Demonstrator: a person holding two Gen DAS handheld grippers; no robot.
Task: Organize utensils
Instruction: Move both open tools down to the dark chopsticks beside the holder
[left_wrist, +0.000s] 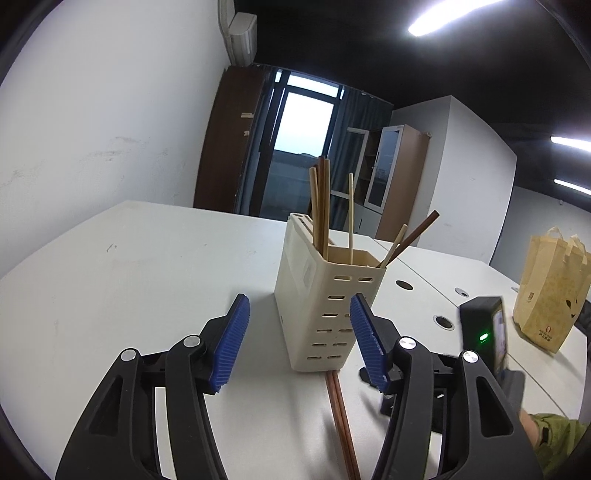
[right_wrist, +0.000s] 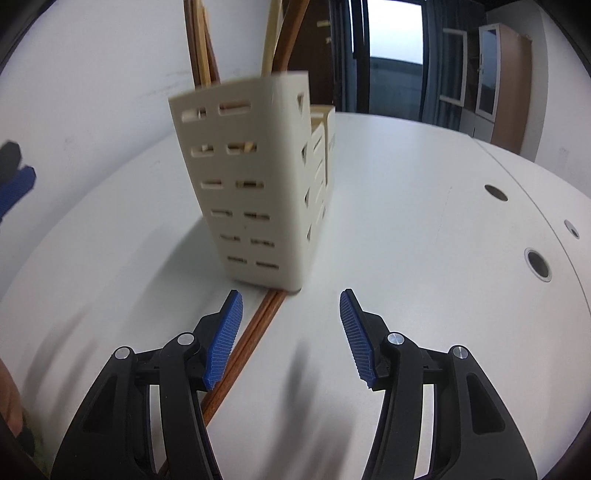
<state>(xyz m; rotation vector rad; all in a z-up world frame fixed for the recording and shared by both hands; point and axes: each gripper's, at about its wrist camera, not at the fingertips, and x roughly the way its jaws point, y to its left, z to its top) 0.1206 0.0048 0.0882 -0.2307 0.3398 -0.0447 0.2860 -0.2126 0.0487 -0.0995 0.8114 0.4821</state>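
On the tabletop: a white tabletop (left_wrist: 129, 280) carries a cream slotted utensil holder (left_wrist: 321, 306), standing upright at the centre of the left wrist view and in the upper centre-left of the right wrist view.
Holder contents: several chopsticks (left_wrist: 320, 206) stand in it, some pale, some dark brown; two of them lean out toward the right of the left wrist view.
Loose chopsticks: a dark brown pair (left_wrist: 341, 421) lies flat on the tabletop, one end touching or just at the foot of the holder, running down to the lower edge of the left wrist view; in the right wrist view the same pair runs diagonally from the holder's base toward the lower left.
Left tongs (left_wrist: 299, 343): blue pads apart, nothing between them; the holder stands beyond the gap, not gripped.
Right tongs (right_wrist: 291, 339): blue pads apart, nothing clamped; the loose pair passes just beside the left pad, whether touching it I cannot tell.
Right edge, left wrist view: the black body of the other gripper with a green light, a sleeve below it, and a tan paper bag (left_wrist: 550, 291) on the tabletop.
Background: a dark window, wooden cabinets, a white wall.
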